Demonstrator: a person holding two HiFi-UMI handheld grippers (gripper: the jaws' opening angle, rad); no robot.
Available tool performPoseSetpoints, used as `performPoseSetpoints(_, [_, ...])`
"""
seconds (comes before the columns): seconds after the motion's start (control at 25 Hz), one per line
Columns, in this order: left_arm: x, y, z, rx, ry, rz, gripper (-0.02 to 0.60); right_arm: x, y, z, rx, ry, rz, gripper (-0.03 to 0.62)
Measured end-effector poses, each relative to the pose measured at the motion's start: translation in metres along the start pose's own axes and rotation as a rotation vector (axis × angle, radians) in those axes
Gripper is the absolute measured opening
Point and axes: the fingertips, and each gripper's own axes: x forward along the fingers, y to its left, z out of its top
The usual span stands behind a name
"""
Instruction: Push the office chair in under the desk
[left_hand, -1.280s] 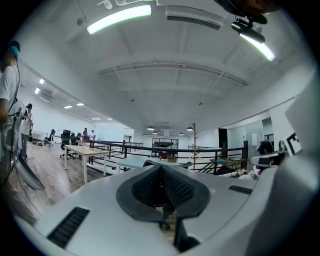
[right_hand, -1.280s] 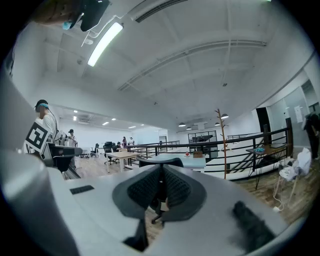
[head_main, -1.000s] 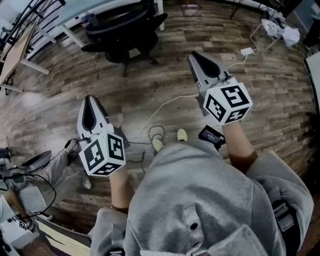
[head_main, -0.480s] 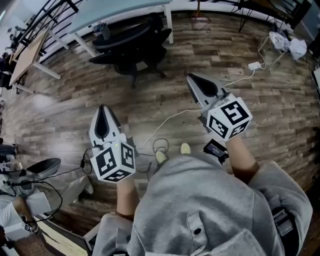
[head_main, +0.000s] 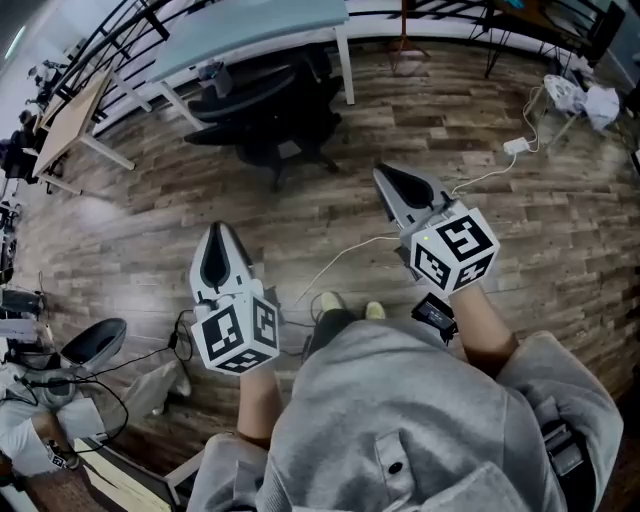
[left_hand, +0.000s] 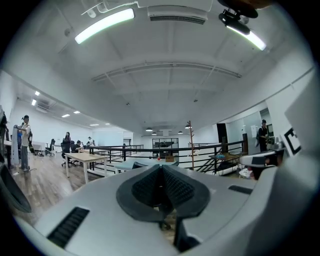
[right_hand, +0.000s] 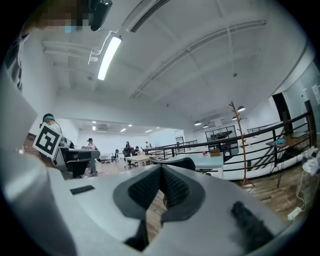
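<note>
1 office chair facing 1 desk, 11 o'clock. 2 grippers, left gripper and right gripper: jaws closed, empty.

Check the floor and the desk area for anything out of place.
A loose white cable trails across the wooden plank floor from a white plug block towards the person's feet, a likely trip hazard. The black office chair looks only partly under the pale blue-topped desk.

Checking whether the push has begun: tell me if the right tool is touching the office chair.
Apart. The head view shows bare floor between the right tool and the office chair.
</note>
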Motion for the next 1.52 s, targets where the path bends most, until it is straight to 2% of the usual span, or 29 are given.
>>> performPoseSetpoints(0.6, [0.010, -0.003, -0.010, -0.015, -0.014, -0.018, 0.026, 0.012, -0.003, -0.005, -0.059, 0.012, -0.018, 0.026])
performPoseSetpoints(0.96, [0.051, 0.014, -0.023, -0.032, 0.006, -0.016, 0.026, 0.053, -0.012, -0.010, -0.085, 0.035, -0.029, 0.026])
performPoseSetpoints(1.52, [0.154, 0.053, -0.033, -0.044, 0.059, -0.002, 0.026, 0.161, -0.042, -0.012, -0.092, 0.080, -0.028, 0.026])
